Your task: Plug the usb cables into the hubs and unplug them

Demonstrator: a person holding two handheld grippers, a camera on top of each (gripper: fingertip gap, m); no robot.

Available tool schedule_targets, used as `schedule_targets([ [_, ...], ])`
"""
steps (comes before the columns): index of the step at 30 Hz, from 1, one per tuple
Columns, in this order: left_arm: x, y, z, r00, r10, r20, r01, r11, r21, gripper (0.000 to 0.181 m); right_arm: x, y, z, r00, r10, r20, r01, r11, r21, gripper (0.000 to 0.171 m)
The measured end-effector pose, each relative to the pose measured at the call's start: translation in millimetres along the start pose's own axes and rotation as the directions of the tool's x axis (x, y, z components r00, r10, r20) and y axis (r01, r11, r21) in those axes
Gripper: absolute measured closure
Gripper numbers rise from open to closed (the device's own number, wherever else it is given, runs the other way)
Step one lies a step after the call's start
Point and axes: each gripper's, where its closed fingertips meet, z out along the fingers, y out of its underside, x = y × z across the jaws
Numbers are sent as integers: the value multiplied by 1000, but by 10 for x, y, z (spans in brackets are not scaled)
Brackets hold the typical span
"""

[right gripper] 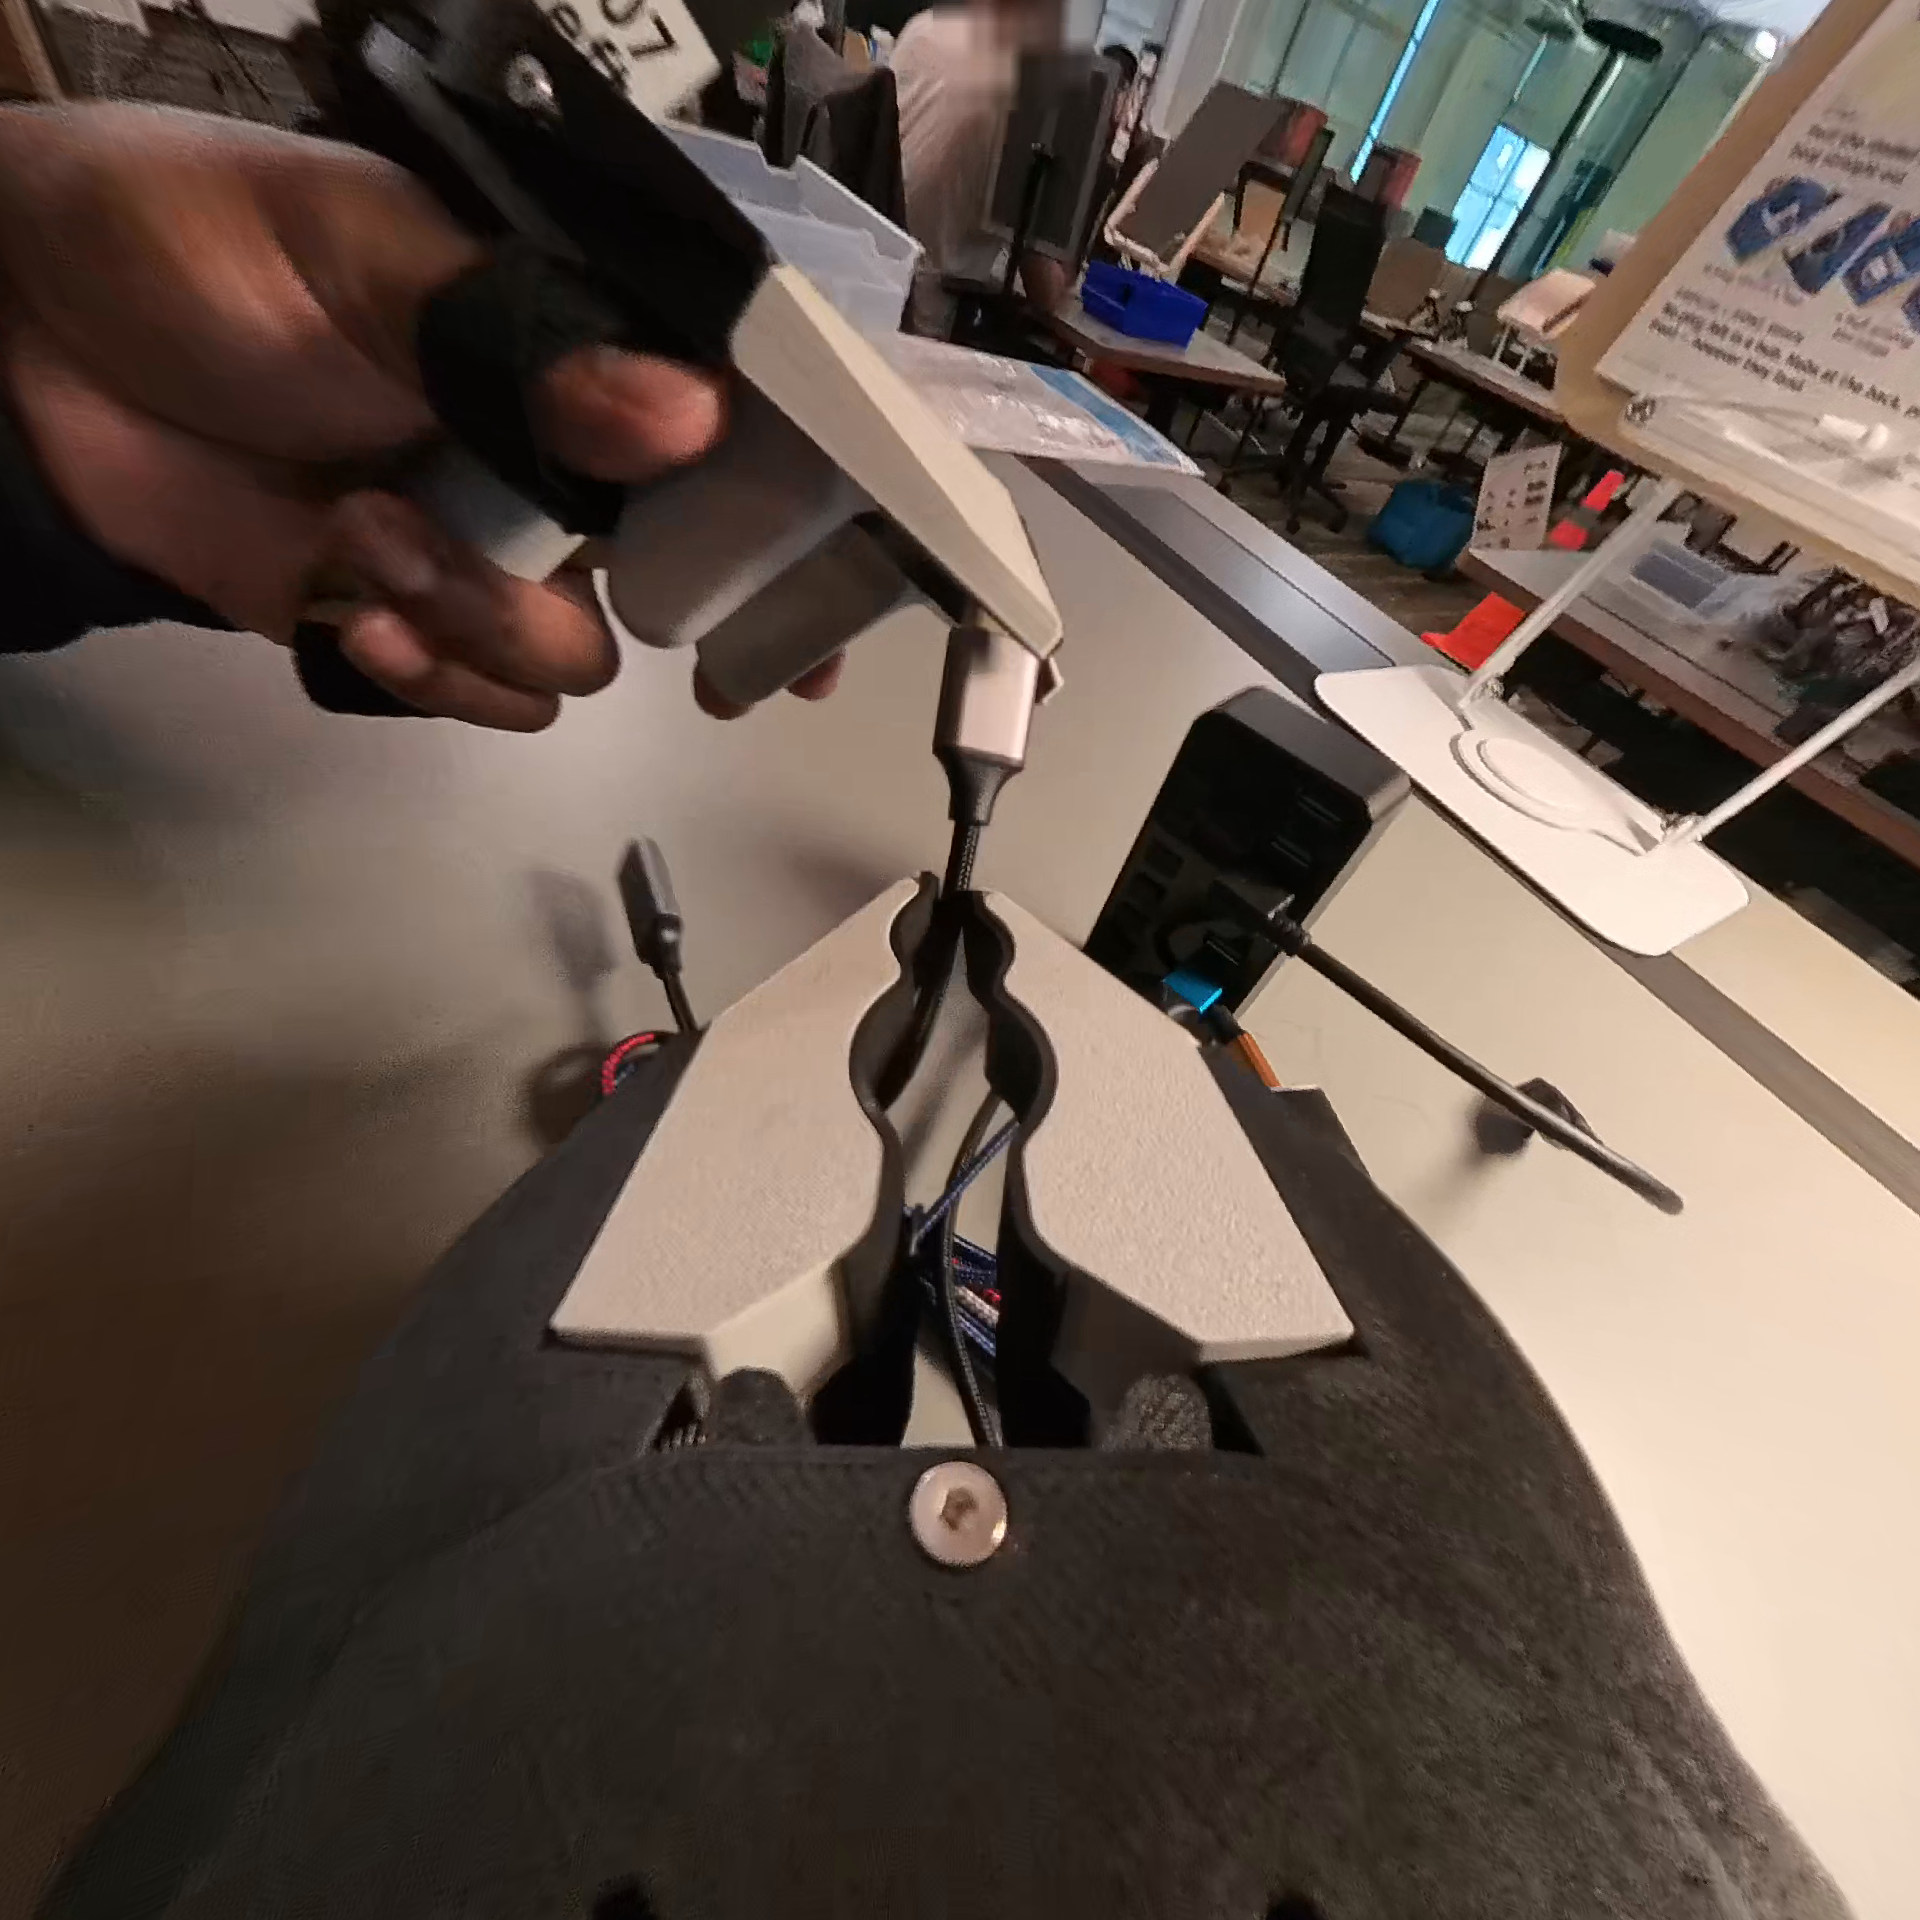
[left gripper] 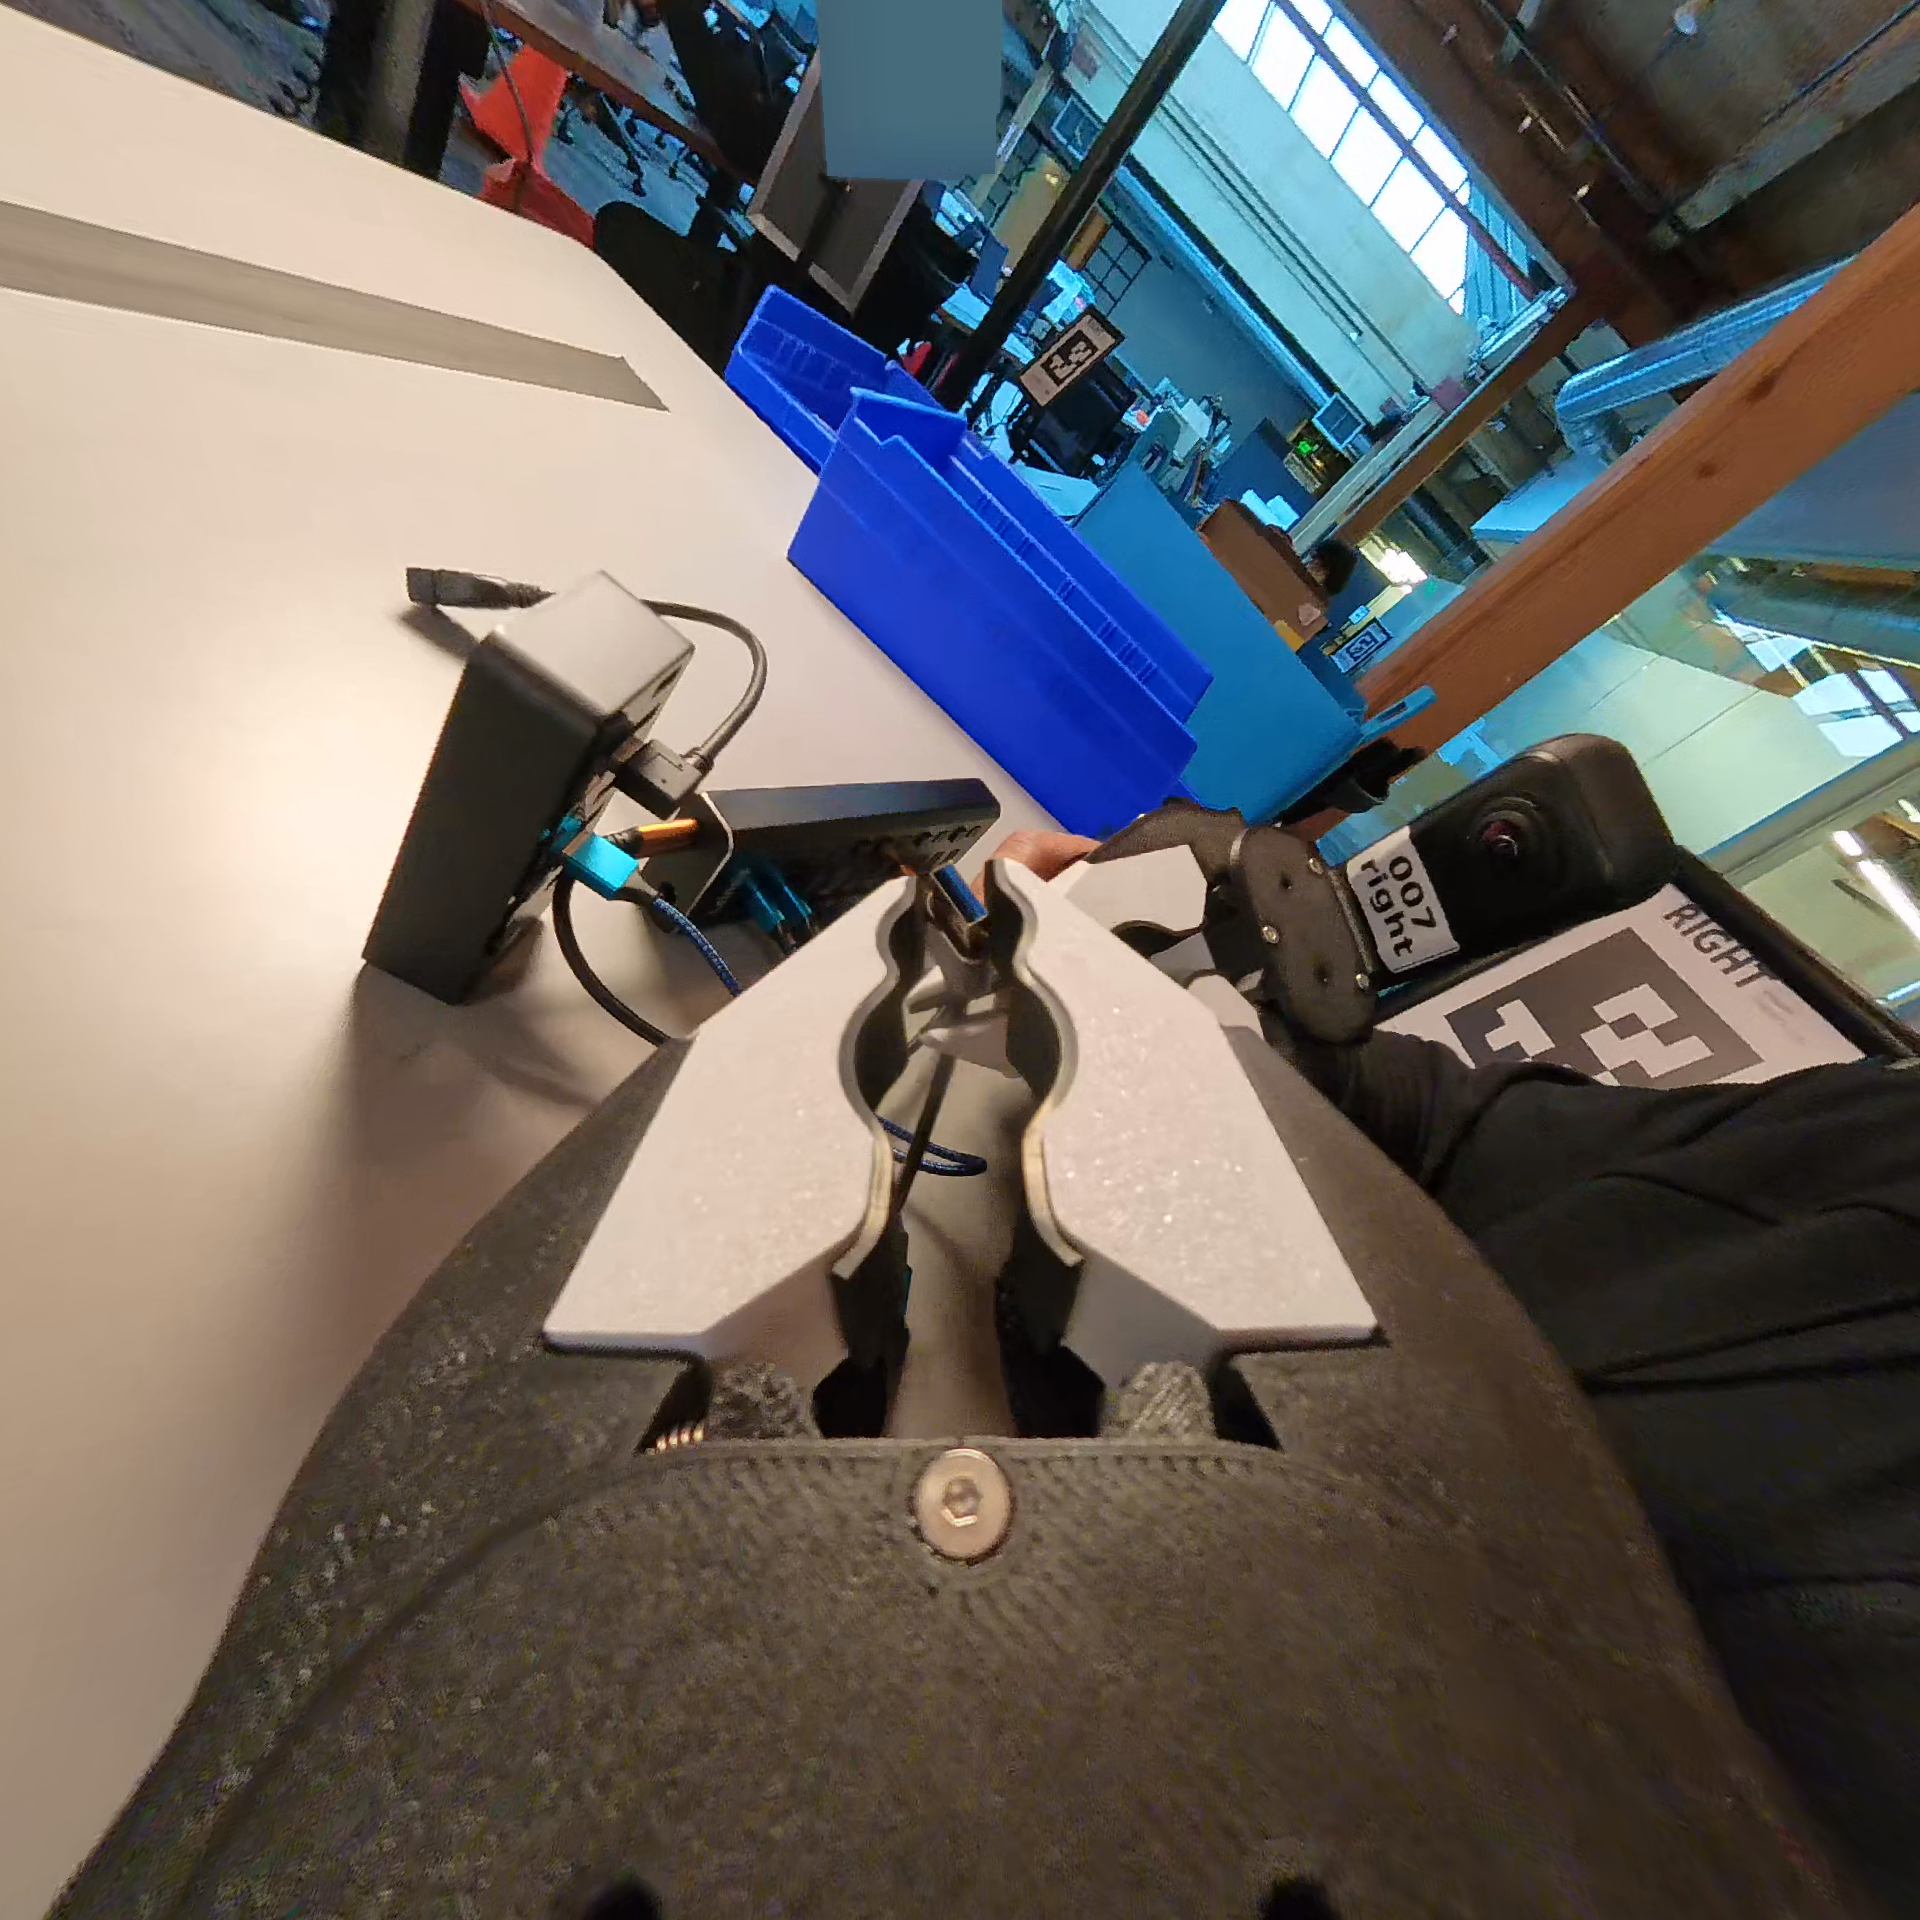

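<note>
My left gripper (left gripper: pixel 951 914) has its jaws nearly closed on a silver USB plug (right gripper: pixel 987 696), held in the air with the cable hanging out of it. My right gripper (right gripper: pixel 945 899) pinches that same braided black cable (right gripper: pixel 961 842) just below the plug, its jaws almost together around the cord.

I judge this a re-grip between the two tools — the plug is being squared up before insertion. The next move calls for turning the plug toward a free port and pushing straight, with the cord slack enough not to drag the hub.

I count two hubs in the left wrist view: a black box hub (left gripper: pixel 520 769) standing on edge on the white table (left gripper: pixel 260 520), and a flat dark hub (left gripper: pixel 852 821) just beside it. The box hub carries at least three plugs — a black one (left gripper: pixel 665 774), an orange-collared one (left gripper: pixel 665 831) and a turquoise one (left gripper: pixel 603 862). One loose connector (right gripper: pixel 652 899) lies on the table near my right jaws. Two blue bins (left gripper: pixel 997 582) stand farther back, well apart from the hubs.
</note>
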Motion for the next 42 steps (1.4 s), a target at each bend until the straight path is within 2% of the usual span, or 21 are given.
schedule_targets([
  [4,16,-76,-46,992,-92,-90,99,993,68,172,-35,-134,-20,1000,-10,4,10,997,77,164],
  [8,-26,-57,-40,960,-208,-188,231,966,112,171,-33,-189,27,1000,1,-18,1,994,107,144],
  [14,-100,-33,5,899,-339,-278,390,908,154,173,58,-285,85,984,-74,-163,99,984,150,140],
  [30,-339,-146,-110,887,-402,-228,462,783,417,174,32,-301,264,958,-62,-281,93,991,98,139],
  [37,-237,-74,-30,876,-411,-254,480,797,367,172,93,-228,295,944,-90,-317,112,992,53,144],
  [42,-209,-58,-44,881,-395,-261,467,815,344,173,71,-246,264,950,-113,-292,137,989,61,145],
])
